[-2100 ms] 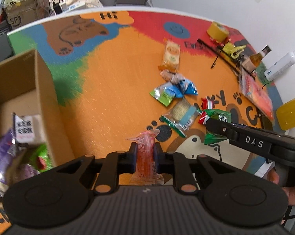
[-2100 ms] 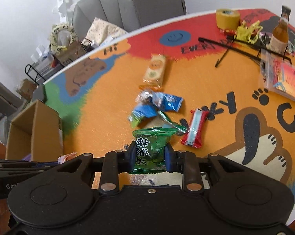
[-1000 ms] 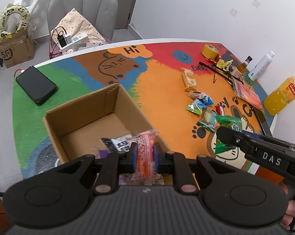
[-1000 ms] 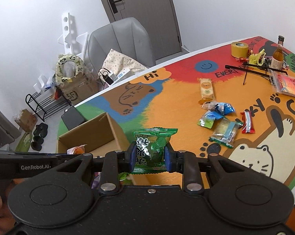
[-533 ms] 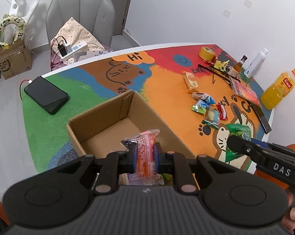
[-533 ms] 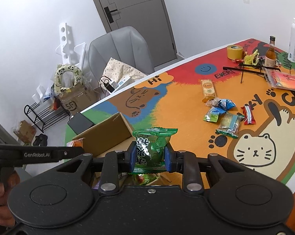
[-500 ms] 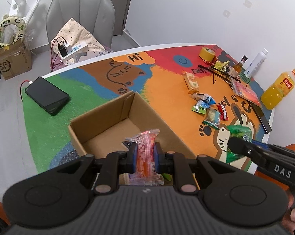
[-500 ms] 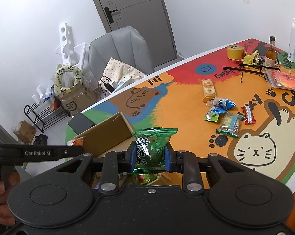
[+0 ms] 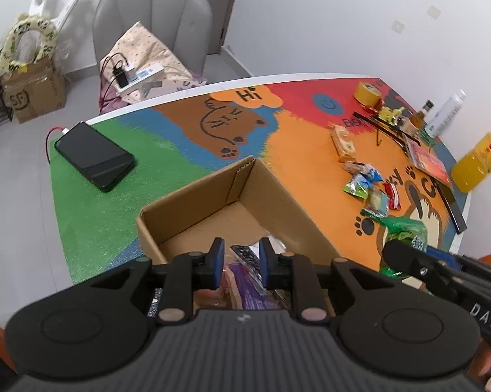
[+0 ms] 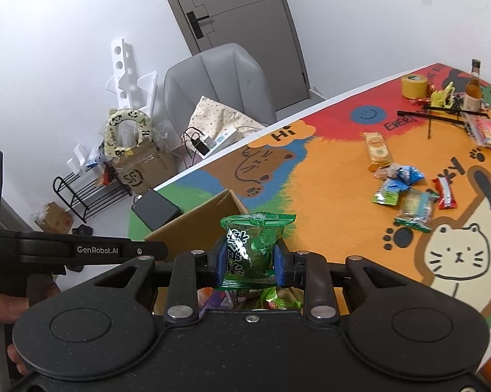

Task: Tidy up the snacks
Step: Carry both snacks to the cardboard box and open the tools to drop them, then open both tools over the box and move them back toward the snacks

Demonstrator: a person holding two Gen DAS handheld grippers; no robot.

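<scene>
Snacks (image 10: 405,192) lie scattered on my counter (image 9: 304,150) — others already sit in the cardboard box (image 9: 271,196). My left tool (image 9: 238,263) hangs over the box, its jaws opening with nothing between the blue pads. My right tool (image 10: 249,267) pinches a green snack packet (image 10: 253,248) — upright, just above the box's near edge.

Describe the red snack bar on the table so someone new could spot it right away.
Start at the white cat drawing on the orange part of the table mat. Above it lies a loose cluster of snack packets. The red snack bar is at the cluster's right edge: the only slim red wrapper, beside blue and green ones.
</scene>
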